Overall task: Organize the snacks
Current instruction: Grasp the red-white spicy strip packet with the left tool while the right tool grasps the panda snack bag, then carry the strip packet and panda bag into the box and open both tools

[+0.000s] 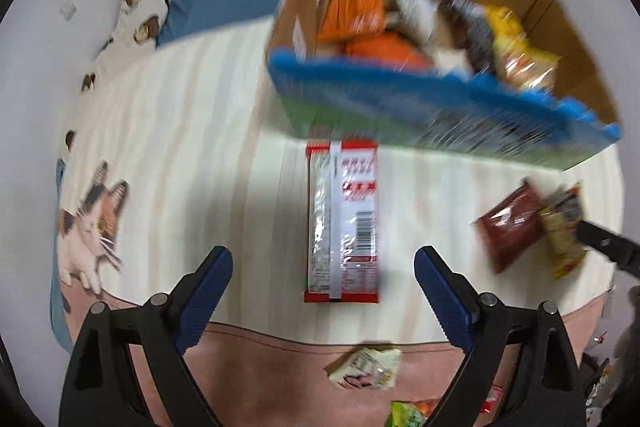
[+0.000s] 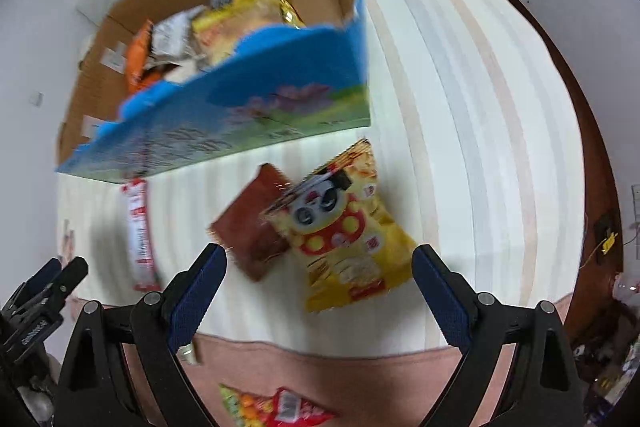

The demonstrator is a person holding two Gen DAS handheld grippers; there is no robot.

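A cardboard box (image 1: 568, 39) with a blue printed front (image 2: 256, 95) stands on the striped bed and holds several snack packs. A long red-and-white packet (image 1: 344, 223) lies on the bed in front of the box, between and beyond the fingers of my open, empty left gripper (image 1: 324, 263). It also shows in the right wrist view (image 2: 138, 231). A yellow panda snack bag (image 2: 344, 235) overlaps a brown packet (image 2: 252, 227); both lie just ahead of my open, empty right gripper (image 2: 320, 263). Both packs show at the right in the left wrist view (image 1: 512, 227).
A pale green-white pack (image 1: 366, 367) and a green pack (image 1: 408, 415) lie on the pink blanket edge near me. A red and green pack (image 2: 276, 409) lies there too. A cat-print pillow (image 1: 92, 223) is at the left. The bed edge and wooden frame (image 2: 588, 131) run at the right.
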